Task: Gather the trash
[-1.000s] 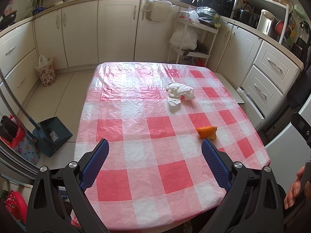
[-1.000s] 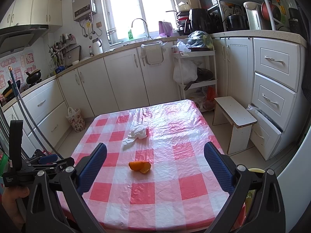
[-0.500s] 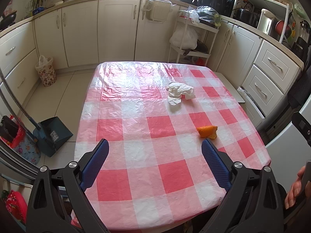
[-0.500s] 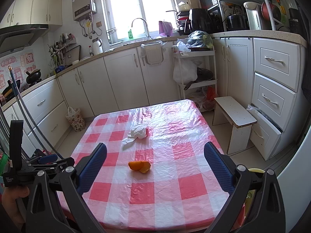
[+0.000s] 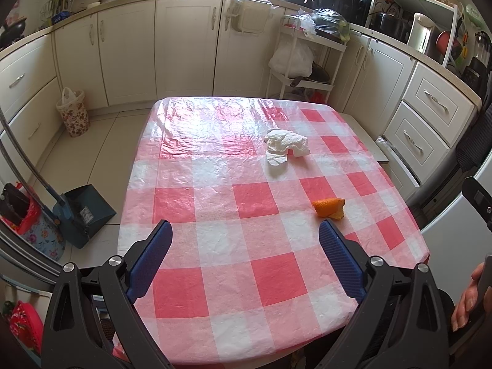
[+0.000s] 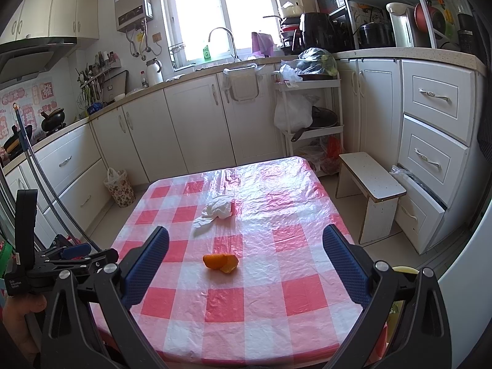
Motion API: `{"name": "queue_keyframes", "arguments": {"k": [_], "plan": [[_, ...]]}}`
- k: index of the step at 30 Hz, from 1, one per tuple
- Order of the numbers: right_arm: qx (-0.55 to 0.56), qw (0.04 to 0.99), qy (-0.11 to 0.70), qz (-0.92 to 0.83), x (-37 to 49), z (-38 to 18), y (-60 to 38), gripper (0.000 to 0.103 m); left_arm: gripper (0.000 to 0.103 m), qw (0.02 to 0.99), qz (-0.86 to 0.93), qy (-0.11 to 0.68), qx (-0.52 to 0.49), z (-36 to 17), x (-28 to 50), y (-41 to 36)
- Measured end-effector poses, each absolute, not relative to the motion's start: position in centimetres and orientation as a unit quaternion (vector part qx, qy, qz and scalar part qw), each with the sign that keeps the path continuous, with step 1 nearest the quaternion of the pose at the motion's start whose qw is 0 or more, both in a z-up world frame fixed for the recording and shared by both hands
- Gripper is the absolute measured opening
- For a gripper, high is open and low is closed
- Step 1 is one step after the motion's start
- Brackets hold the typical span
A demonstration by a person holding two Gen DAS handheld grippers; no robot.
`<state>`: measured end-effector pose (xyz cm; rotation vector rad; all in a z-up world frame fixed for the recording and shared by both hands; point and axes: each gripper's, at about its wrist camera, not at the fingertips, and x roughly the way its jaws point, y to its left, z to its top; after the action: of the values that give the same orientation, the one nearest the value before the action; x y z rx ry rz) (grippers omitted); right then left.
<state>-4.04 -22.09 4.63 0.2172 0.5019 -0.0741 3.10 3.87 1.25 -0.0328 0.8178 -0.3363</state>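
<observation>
A kitchen with cream cabinets surrounds a tabletop under a red-and-white checked plastic cover. The left tool and right tool both hover above the near edge, jaws spread wide and holding nothing. An orange peel lies just beyond the left tool's right finger, and a crumpled white tissue sits farther back, well apart from it.

Table under a glossy plastic cloth, red-and-white check, wrinkled toward the far end. Two things lay on it. An orange peel sat just ahead of the left gripper's right finger. A crumpled white tissue lay farther out, ahead and to the right, well apart from the peel.
</observation>
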Motion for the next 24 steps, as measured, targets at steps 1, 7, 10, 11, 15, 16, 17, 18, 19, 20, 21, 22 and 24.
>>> {"name": "queue_keyframes", "arguments": {"k": [1, 7, 10, 11, 15, 16, 17, 18, 19, 20, 21, 22, 24], "plan": [[0.107, 0.962, 0.248, -0.037, -4.01, 4.64, -22.08, 0.096, 0.093, 0.904, -0.163, 0.396, -0.016, 1.24, 3.09, 3.89], [0.105, 0.961, 0.251, -0.035, -3.95, 4.27, -22.25, 0.096, 0.093, 0.904, -0.162, 0.396, -0.016, 1.28, 3.10, 3.89], [0.105, 0.961, 0.252, -0.035, -3.93, 4.28, -22.26, 0.096, 0.093, 0.904, -0.162, 0.396, -0.016, 1.30, 3.13, 3.82], [0.105, 0.961, 0.252, -0.035, -4.01, 4.24, -22.29, 0.096, 0.093, 0.904, -0.162, 0.396, -0.016, 1.30, 3.09, 3.92], [0.105, 0.961, 0.252, -0.035, -3.95, 4.29, -22.28, 0.096, 0.093, 0.904, -0.162, 0.396, -0.016, 1.27, 3.08, 4.09], [0.105, 0.961, 0.252, -0.035, -3.98, 4.28, -22.30, 0.096, 0.093, 0.904, -0.162, 0.396, -0.016, 1.29, 3.12, 4.00], [0.105, 0.961, 0.252, -0.035, -3.94, 4.31, -22.27, 0.096, 0.093, 0.904, -0.162, 0.396, -0.016, 1.29, 3.14, 3.95], [0.105, 0.961, 0.252, -0.035, -3.96, 4.30, -22.29, 0.096, 0.093, 0.904, -0.162, 0.396, -0.016, 1.30, 3.13, 4.00], [0.105, 0.961, 0.252, -0.035, -3.93, 4.31, -22.28, 0.096, 0.093, 0.904, -0.162, 0.396, -0.016, 1.30, 3.11, 4.05], [0.105, 0.961, 0.252, -0.035, -3.92, 4.32, -22.27, 0.096, 0.093, 0.904, -0.162, 0.396, -0.016, 1.31, 3.15, 3.96], [0.105, 0.961, 0.252, -0.035, -3.93, 4.32, -22.27, 0.096, 0.093, 0.904, -0.162, 0.396, -0.016, 1.31, 3.14, 4.01], [0.105, 0.961, 0.252, -0.035, -3.98, 4.30, -22.29, 0.096, 0.093, 0.904, -0.162, 0.396, -0.016, 1.32, 3.13, 4.05], [0.105, 0.961, 0.252, -0.035, -3.95, 4.32, -22.29, 0.096, 0.093, 0.904, -0.162, 0.396, -0.016, 1.33, 3.16, 4.02]]}}
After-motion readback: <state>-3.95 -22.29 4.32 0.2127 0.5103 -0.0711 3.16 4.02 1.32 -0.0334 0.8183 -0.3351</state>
